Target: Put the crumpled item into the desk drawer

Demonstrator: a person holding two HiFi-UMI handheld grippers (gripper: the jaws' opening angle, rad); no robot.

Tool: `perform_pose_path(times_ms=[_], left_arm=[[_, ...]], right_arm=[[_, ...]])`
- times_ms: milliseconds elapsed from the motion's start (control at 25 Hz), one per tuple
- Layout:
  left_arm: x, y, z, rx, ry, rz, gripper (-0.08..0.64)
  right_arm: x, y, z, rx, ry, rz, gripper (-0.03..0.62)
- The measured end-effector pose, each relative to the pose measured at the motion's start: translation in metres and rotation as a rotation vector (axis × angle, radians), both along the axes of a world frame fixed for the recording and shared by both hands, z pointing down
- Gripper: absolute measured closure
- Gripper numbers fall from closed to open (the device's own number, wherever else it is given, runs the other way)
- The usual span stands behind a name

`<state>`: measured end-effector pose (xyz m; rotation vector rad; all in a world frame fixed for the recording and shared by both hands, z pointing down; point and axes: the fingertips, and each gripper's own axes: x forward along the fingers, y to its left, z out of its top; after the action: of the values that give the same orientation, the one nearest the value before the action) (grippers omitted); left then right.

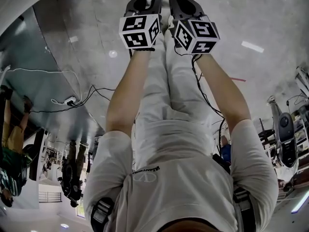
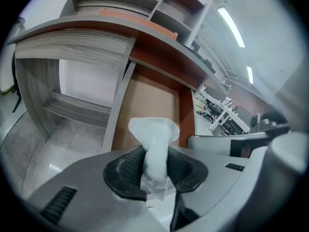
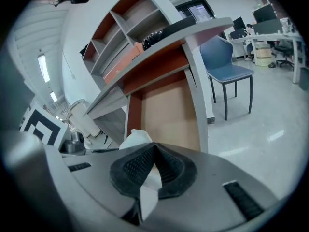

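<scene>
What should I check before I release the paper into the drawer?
1. Paper gripped by left tongs: ok, both pads press on it.
2. Right tongs state: ok, shut, and a white strip of the paper seems pinched between the pads.
3. Drawer open: ok, pulled out under the desktop.
4. Both tongs aimed at the drawer: ok, its brown bottom lies ahead in both gripper views.
5. Paper already past the drawer's front edge: cannot tell.
</scene>
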<state>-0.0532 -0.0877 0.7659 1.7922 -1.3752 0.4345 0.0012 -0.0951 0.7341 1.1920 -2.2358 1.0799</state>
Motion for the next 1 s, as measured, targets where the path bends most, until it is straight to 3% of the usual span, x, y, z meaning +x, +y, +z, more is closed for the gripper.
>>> perform_pose_path(times_ms=[1000], left_arm=[[-0.0013,-0.0040,0.0091,-0.043,-0.058,-0.006,0.442]], right_arm=[[0.0026,-0.0021,0.0044,-0.019,-0.003,0.011,0.594]])
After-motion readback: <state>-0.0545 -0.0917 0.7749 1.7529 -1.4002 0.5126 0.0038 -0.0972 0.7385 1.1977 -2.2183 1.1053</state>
